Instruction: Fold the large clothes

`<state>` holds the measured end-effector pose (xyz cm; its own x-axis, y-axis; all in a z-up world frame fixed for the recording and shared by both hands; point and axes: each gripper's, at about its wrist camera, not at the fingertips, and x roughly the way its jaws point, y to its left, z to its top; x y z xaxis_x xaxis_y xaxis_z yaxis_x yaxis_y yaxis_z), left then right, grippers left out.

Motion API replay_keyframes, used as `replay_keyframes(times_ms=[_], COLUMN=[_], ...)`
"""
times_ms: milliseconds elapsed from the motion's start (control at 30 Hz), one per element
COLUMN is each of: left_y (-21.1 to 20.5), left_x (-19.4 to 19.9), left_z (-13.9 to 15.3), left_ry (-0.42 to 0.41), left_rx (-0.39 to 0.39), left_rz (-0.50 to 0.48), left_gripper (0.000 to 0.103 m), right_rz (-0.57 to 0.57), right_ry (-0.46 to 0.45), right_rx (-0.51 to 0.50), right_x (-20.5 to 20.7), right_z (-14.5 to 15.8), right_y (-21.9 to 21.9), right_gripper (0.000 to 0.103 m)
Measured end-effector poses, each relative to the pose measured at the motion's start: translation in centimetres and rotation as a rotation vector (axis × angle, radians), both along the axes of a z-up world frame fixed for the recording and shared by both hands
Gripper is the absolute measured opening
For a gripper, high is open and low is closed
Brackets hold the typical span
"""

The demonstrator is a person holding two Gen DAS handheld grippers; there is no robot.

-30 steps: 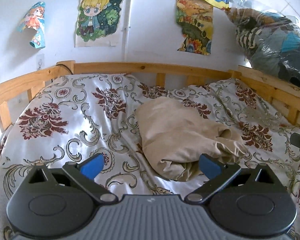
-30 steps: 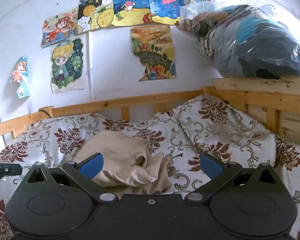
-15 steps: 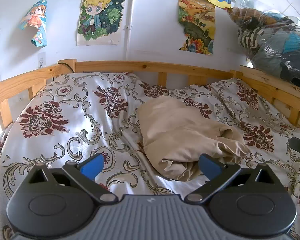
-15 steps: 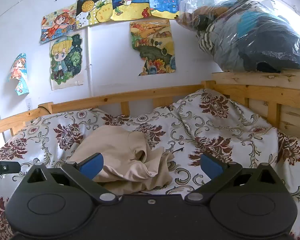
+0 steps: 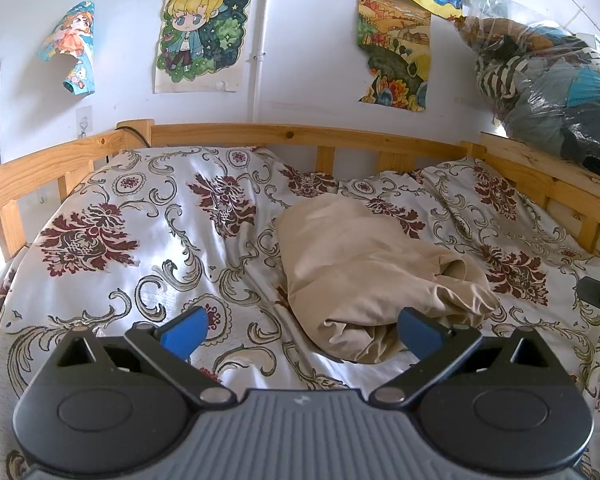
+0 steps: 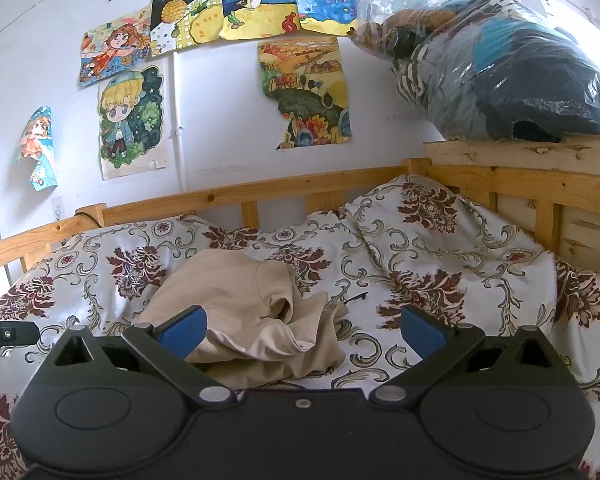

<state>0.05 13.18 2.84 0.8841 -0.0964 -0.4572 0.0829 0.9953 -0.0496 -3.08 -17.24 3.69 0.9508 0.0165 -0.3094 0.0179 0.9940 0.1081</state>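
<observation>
Left gripper [image 5: 302,330] spread wide, grasping nothing, poised just short of crumpled beige garment [image 5: 364,276] on floral bedspread [image 5: 148,240]. Right gripper [image 6: 302,330] likewise spread wide and empty, near garment's opposite side.

Bright daylight, sharp focus, fisheye-warped edges

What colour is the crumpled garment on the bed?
Plain beige garment, no pattern; clearest in the left wrist view.

Plastic bag [image 5: 560,92] of clothes cut off rightward.
</observation>
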Motion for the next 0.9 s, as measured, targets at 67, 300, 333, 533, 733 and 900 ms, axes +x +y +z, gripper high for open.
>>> replay_keyframes(times_ms=[67,300,333,533,733,900], left_y=[0.02,0.05,0.06,0.05,0.08,0.13], left_x=[0.01,0.03,0.03,0.00,0.00,0.01], left_z=[-0.02,0.00,-0.01,0.02,0.03,0.01], left_ry=[0.000,0.000,0.000,0.001,0.002,0.001], left_rx=[-0.001,0.000,0.000,-0.001,-0.002,-0.002], left_rz=[-0.001,-0.001,-0.001,0.000,0.000,0.000], left_gripper=[0.102,0.102,0.102,0.102,0.102,0.102], right_rz=[0.000,0.000,0.000,-0.001,0.000,-0.001], right_ry=[0.000,0.002,0.003,0.003,0.004,0.006], right_rx=[0.000,0.001,0.001,0.001,0.001,0.002], right_x=[0.00,0.02,0.02,-0.03,-0.01,0.01], right_z=[0.01,-0.05,-0.05,-0.13,-0.10,-0.08], right_y=[0.01,0.00,-0.01,0.07,0.03,0.05], right_gripper=[0.102,0.102,0.102,0.102,0.102,0.102])
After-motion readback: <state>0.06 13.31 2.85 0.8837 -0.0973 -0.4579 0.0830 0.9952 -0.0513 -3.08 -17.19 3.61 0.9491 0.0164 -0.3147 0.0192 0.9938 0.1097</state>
